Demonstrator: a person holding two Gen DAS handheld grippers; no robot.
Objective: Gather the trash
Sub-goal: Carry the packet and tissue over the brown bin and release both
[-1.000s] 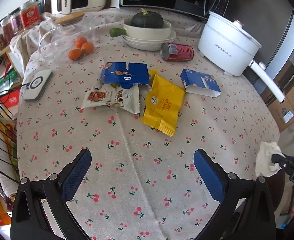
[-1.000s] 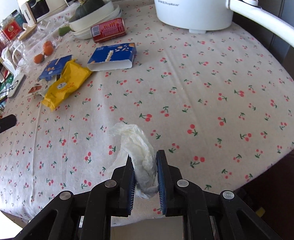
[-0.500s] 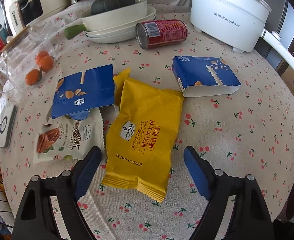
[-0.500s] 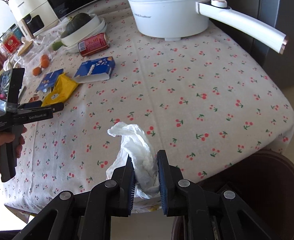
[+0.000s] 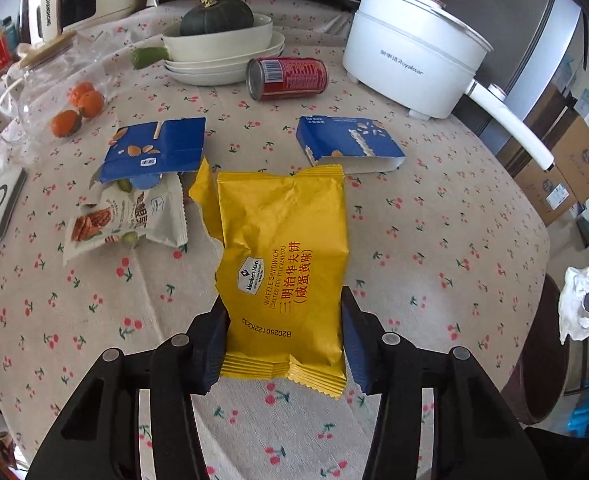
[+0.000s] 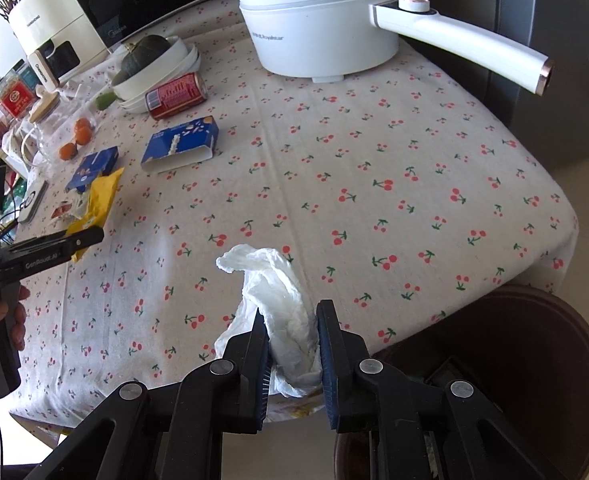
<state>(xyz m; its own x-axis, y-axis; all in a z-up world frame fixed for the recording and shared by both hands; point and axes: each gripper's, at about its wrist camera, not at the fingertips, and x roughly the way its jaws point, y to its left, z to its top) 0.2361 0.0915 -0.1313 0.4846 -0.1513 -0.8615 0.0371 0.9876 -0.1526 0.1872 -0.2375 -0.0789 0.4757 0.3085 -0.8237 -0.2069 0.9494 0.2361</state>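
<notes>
A yellow snack wrapper (image 5: 284, 264) lies on the cherry-print tablecloth. My left gripper (image 5: 282, 340) is open, its fingers on either side of the wrapper's near end. Beside the wrapper lie a white nut packet (image 5: 124, 218), a flat blue carton (image 5: 158, 150), a second blue carton (image 5: 346, 148) and a red can (image 5: 288, 78) on its side. My right gripper (image 6: 292, 344) is shut on a crumpled white tissue (image 6: 282, 300), held off the table's near edge over a dark brown bin (image 6: 534, 364). The tissue also shows in the left wrist view (image 5: 576, 304).
A white electric pot (image 5: 414, 64) with a long handle stands at the back right. Stacked white dishes (image 5: 222, 56) hold a dark squash. A glass jar (image 5: 50, 92) with oranges and a white device (image 5: 0, 204) sit at the left. Appliances line the back.
My left gripper has moved forward and narrowed around the yellow wrapper's near end. My right gripper has carried the tissue back off the table edge, over the brown bin.
</notes>
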